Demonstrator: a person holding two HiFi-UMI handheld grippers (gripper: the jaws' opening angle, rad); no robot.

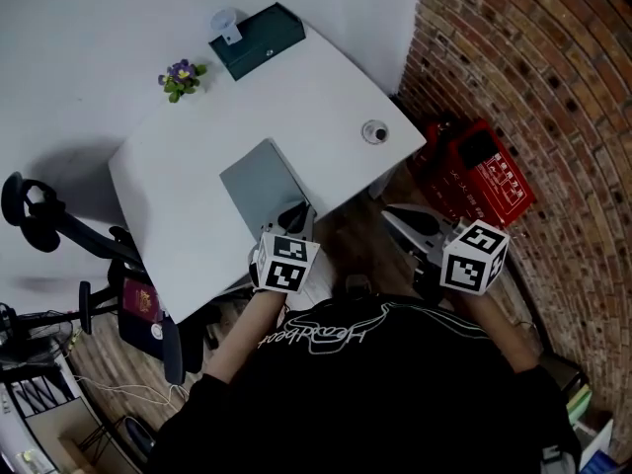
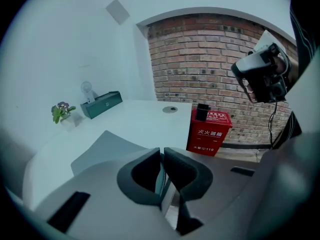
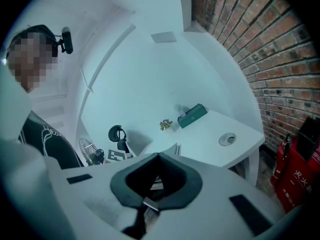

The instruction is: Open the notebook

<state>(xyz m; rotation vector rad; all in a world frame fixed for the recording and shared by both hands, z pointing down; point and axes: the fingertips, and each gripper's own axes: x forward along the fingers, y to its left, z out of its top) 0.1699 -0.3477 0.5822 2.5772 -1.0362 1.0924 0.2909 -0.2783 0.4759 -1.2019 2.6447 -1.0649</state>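
Observation:
A thin grey notebook [image 1: 262,181] lies on the white table [image 1: 326,87], close to its front edge. My left gripper [image 1: 299,217] sits at the notebook's near edge. In the left gripper view the left gripper [image 2: 162,152] is shut on the notebook cover's thin edge, and the rest of the notebook [image 2: 102,148] spreads away to the left. My right gripper [image 1: 403,225] hangs off the table's right side, above the floor, apart from the notebook. In its own view the right gripper [image 3: 159,155] has its tips together with nothing between them.
A dark green box [image 1: 257,39] and a small potted plant [image 1: 181,77] stand at the table's far end. A round cable grommet [image 1: 374,131] is near the right edge. A red fire-equipment box [image 1: 484,171] stands by the brick wall. A black chair [image 1: 59,230] is left.

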